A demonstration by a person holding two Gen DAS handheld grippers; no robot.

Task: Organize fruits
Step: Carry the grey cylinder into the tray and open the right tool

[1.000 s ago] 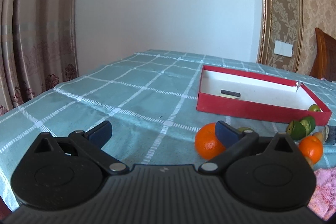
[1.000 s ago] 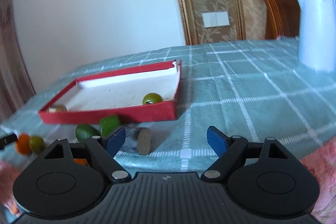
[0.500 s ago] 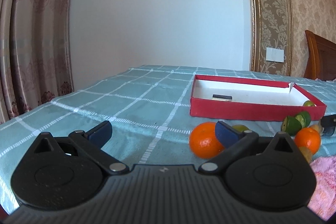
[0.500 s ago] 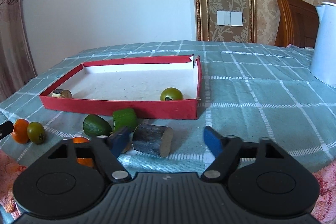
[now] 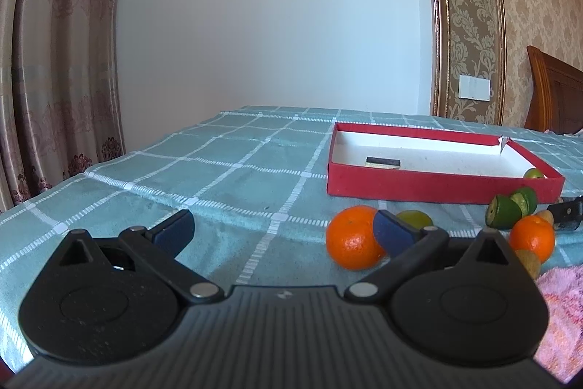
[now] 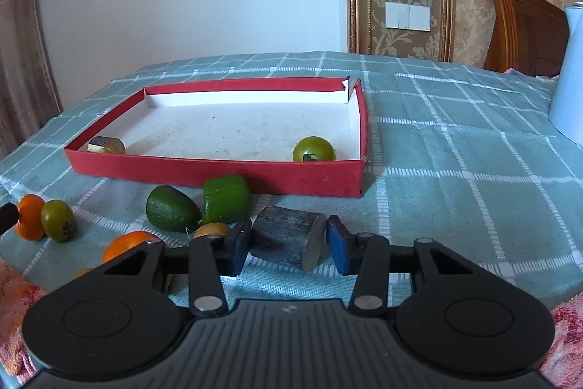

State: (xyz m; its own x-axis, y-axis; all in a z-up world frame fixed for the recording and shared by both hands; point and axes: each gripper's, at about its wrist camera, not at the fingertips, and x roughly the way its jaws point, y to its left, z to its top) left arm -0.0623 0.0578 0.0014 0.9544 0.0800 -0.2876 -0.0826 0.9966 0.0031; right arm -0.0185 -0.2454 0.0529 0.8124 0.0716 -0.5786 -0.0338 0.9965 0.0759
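Note:
A red box [image 6: 218, 170] with a white floor holds a green tomato [image 6: 313, 150] and a dark cut piece [image 6: 106, 145]. In front of it lie a green oval fruit [image 6: 172, 208], a green cut chunk [image 6: 226, 198], oranges [image 6: 31, 217] and a dark grey cut cylinder [image 6: 288, 237]. My right gripper [image 6: 288, 248] is open, its pads on either side of the cylinder, small gaps showing. My left gripper [image 5: 282, 232] is open and empty, left of an orange [image 5: 351, 243]. The red box [image 5: 437, 186] is ahead to the right.
A teal checked cloth [image 5: 218, 177] covers the table. A pink towel [image 5: 561, 308] lies at the near edge. A white kettle [image 6: 570, 79] stands at the right. A wooden chair [image 6: 524, 28] stands behind the table. Curtains [image 5: 54, 61] hang at the left.
My right gripper has moved forward and left to straddle the dark cylinder, and its jaws have narrowed. My left gripper has tilted slightly; the orange stays beside its right finger.

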